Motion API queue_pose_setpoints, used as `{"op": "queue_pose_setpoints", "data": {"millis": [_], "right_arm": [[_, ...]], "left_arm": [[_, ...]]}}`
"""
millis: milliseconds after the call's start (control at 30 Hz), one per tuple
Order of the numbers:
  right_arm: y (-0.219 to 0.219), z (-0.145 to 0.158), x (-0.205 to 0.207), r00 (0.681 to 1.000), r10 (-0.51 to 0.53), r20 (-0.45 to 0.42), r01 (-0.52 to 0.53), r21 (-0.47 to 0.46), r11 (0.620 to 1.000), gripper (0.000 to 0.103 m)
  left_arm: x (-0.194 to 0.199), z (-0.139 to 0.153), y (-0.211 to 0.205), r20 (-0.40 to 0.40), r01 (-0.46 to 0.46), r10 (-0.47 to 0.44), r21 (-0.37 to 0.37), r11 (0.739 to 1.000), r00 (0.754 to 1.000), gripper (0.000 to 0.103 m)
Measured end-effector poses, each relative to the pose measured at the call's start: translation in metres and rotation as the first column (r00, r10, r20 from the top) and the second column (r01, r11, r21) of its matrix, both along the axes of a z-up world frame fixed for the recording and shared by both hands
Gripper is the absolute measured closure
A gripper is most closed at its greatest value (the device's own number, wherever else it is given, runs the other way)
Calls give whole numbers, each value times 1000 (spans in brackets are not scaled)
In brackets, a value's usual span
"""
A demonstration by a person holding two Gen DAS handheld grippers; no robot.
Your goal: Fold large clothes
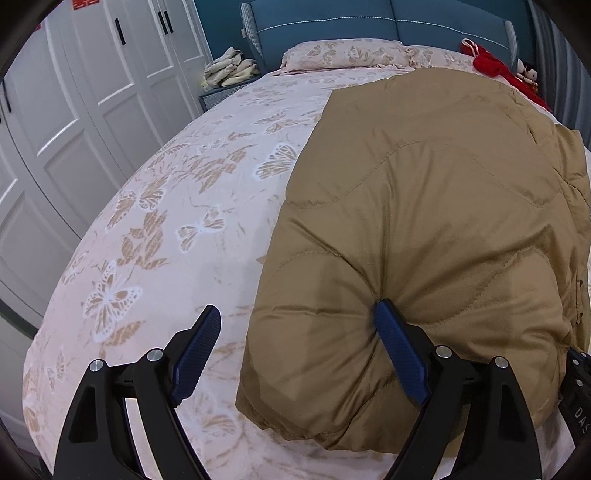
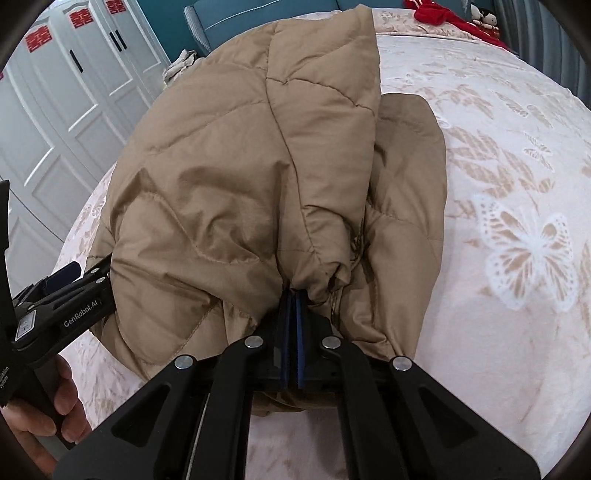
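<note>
Lying on a bed (image 1: pixel 155 221) with a pink butterfly-print cover, a tan quilted jacket (image 1: pixel 424 221) fills the right half of the left wrist view, folded into a thick bundle. The left gripper (image 1: pixel 295 332) has its fingers spread wide: the left blue pad (image 1: pixel 195 354) hangs over bare bedcover, while the right pad (image 1: pixel 400 354) presses into the jacket's near edge, denting the padding. Nothing is clamped between them. Beyond the jacket lie a pillow (image 1: pixel 340 55) against a blue headboard (image 1: pixel 369 18), a red cloth (image 1: pixel 491 62) at the far right, and a heap of pale cloth (image 1: pixel 229 68) on a bedside stand. White wardrobe doors (image 1: pixel 74 110) stand at the left.

From the right wrist view, the jacket (image 2: pixel 240 184) sits in the middle of the bed (image 2: pixel 517 184), its top layer folded over a lower one that shows at the right. The right gripper (image 2: pixel 293 295) has its fingers closed together, pinching a gathered bunch of jacket fabric at the near edge. At the left, the left gripper (image 2: pixel 79 271) touches the jacket's side, and a hand (image 2: pixel 44 417) holds its handle. White wardrobe doors (image 2: pixel 55 110) carry red paper emblems.
</note>
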State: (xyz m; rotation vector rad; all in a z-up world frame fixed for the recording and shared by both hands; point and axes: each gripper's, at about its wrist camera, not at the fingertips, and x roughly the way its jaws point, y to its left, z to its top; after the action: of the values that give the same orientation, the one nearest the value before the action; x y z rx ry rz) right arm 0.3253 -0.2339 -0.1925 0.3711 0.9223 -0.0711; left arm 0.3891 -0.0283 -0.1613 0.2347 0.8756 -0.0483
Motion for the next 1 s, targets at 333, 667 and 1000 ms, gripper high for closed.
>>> {"op": "queue_pose_setpoints", "data": {"millis": [333, 667, 1000], "right_arm": [[10, -1, 1, 1000, 27, 14, -27, -50, 998, 103], [18, 72, -79, 997, -19, 79, 31, -157, 987, 49], [32, 112, -196, 986, -114, 119, 129, -121, 984, 35]], "left_arm": [[-3, -3, -4, 20, -23, 22, 8, 1000, 1000, 18], [-79, 50, 8, 49, -64, 65, -16, 998, 997, 18], [-185, 80, 3, 55, -37, 39, -43, 998, 998, 17]]}}
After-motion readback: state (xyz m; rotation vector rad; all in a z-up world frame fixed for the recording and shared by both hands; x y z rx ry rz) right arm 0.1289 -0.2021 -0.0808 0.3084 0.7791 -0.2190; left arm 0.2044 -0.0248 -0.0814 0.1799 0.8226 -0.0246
